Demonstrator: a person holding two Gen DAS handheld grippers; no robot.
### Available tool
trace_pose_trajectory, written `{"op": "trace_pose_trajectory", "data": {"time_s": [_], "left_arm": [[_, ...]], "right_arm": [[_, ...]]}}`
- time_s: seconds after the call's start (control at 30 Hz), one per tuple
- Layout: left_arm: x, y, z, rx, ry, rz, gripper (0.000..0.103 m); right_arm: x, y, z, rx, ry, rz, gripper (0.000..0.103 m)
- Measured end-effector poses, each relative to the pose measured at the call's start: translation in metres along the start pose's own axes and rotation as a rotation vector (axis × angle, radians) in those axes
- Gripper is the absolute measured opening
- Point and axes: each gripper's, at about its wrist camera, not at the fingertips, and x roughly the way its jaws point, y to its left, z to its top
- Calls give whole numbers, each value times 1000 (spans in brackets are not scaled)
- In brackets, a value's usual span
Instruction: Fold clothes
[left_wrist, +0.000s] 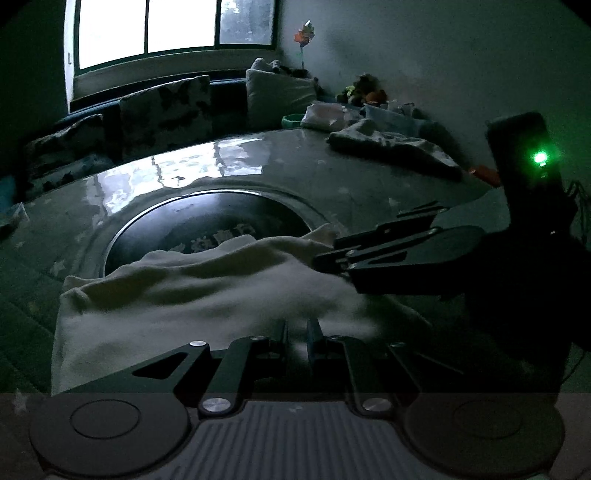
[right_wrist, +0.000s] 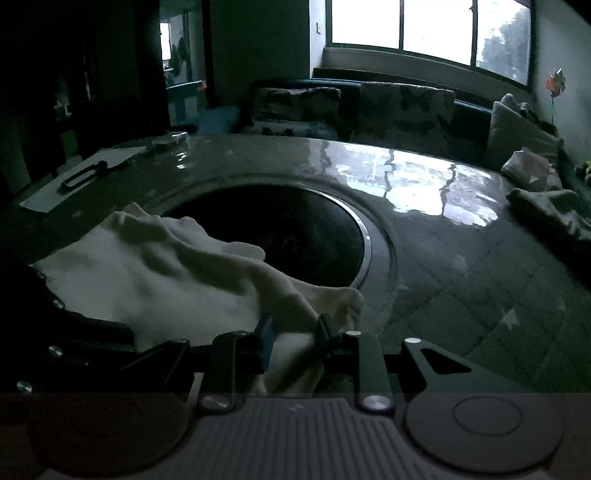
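Both grippers, left (left_wrist: 296, 334) and right (right_wrist: 295, 328), pinch the white garment's (right_wrist: 147, 273) near edge beside the table's dark disc (right_wrist: 295, 229); looks soft, light, floppy, best held by corners.

Between the fingers of my left tool (left_wrist: 297, 334) the cloth (left_wrist: 192, 295) is cream-white and plain, with no print that I can make out; my right tool (right_wrist: 295, 332) pinches the same pale fabric. Both tools are black with silver rivets, and the right one carries a bright green light. Ahead of the tools the tabletop (right_wrist: 461, 266) is grey-green with small pale stars, set around a black disc (right_wrist: 288, 229) with a silver rim. Beyond it, grey cushions (right_wrist: 406, 107) bear a dark butterfly pattern. Far right of my left tool lies a grey, pale-spotted garment (left_wrist: 391, 147).
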Motion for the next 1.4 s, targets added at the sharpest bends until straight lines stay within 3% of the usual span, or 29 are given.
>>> {"op": "trace_pose_trajectory", "data": {"time_s": [0.1,0.37,0.6,0.73,1.03,1.23,1.4], "left_arm": [[-9,6,1,-26,-16,14,12],[-44,32,-19,-93,-48,117,12],[-60,75,-35,-234,-44,200,12],[-56,100,-46,-348,-8,174,14],[-75,104,-28,-297,-90,197,15],[-46,122,-35,-325,8,229,16],[-51,123,-33,-318,-12,221,17]], "right_arm": [[-11,5,4,-10,-23,12,24],[-36,51,5,-115,-50,166,24],[-28,62,-4,-104,-20,172,24],[-27,63,-6,-102,-12,164,24],[-31,61,-1,-104,-20,166,24],[-26,62,4,-97,-32,160,24],[-21,60,0,-94,-10,159,24]]}}
